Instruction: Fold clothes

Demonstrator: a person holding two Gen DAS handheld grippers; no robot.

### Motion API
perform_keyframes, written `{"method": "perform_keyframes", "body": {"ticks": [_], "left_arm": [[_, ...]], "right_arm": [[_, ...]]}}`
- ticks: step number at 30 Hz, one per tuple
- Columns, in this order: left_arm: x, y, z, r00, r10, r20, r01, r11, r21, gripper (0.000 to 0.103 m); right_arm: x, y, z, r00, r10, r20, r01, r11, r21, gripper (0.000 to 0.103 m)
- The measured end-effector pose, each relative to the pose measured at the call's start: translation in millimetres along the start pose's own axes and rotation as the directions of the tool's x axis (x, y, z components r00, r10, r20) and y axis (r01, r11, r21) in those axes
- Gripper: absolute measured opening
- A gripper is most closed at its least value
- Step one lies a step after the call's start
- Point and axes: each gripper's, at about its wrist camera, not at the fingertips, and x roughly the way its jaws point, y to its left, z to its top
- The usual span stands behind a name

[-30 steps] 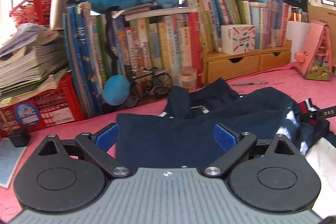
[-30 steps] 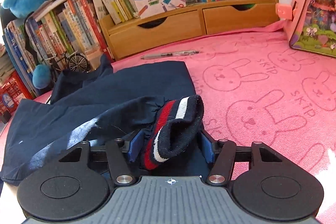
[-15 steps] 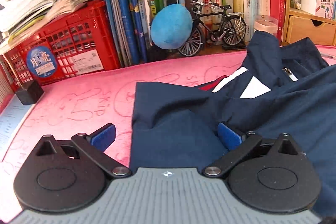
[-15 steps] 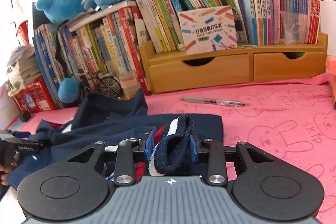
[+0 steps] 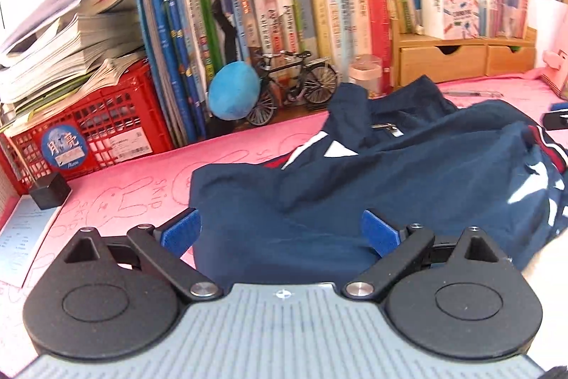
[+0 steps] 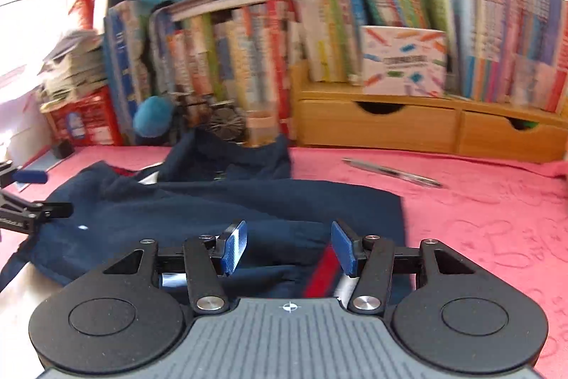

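The navy jacket (image 5: 372, 187) lay rumpled on the pink tabletop (image 5: 124, 187) in front of the row of books (image 5: 284, 16). The left tool (image 5: 280, 231) stood spread wide over the jacket's near edge, gripping nothing. The right tool (image 6: 289, 247) was also parted, above the striped cuff (image 6: 325, 276), with a pen (image 6: 394, 172) lying beyond.

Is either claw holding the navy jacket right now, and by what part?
Neither. Both the left claw and right claw are open over the navy jacket.
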Motion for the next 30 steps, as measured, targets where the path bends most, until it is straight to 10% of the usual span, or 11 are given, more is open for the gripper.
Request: {"method": "perform_keyframes", "body": {"ticks": [4,9,11,13,15,17,19,23,30], "left_arm": [[14,-7,-20,0.993,0.071,-0.096,-0.064,0.995,0.075,0.101],[11,26,-41,0.995,-0.020,-0.101,0.013,0.997,-0.076,0.103],[7,29,-42,0.995,-0.030,-0.097,0.022,0.996,-0.089,0.103],[-3,27,-40,0.996,-0.015,-0.093,0.006,0.996,-0.091,0.103],[-21,25,-37,0.997,0.005,-0.079,-0.012,0.997,-0.082,0.101],[-42,26,-39,0.999,-0.024,-0.046,0.021,0.999,-0.050,0.101],[-59,17,-44,0.999,-0.023,-0.038,0.025,0.999,0.042,0.102],[-59,-2,-53,0.996,0.087,-0.037,-0.078,0.976,0.204,0.103],[-24,55,-66,0.949,0.284,-0.133,-0.284,0.959,0.021,0.103]], "right_arm": [[38,67,0,0.991,0.085,-0.099,-0.097,0.988,-0.122,0.054],[36,19,-26,0.989,0.000,-0.147,-0.018,0.992,-0.124,0.055],[25,-13,-29,0.986,-0.032,-0.163,0.014,0.993,-0.114,0.007],[16,-40,-29,0.979,-0.069,-0.191,0.059,0.997,-0.054,0.000],[-6,-53,-29,0.985,-0.088,-0.147,0.092,0.996,0.020,0.009],[-30,-54,-31,0.990,-0.113,-0.085,0.117,0.992,0.052,0.054],[-54,-39,-39,0.992,-0.124,-0.011,0.124,0.992,-0.011,0.077],[-72,-8,-50,0.988,-0.154,0.013,0.154,0.979,-0.134,0.080],[-63,-19,-56,0.971,-0.237,-0.017,0.235,0.969,-0.083,0.080]]}}
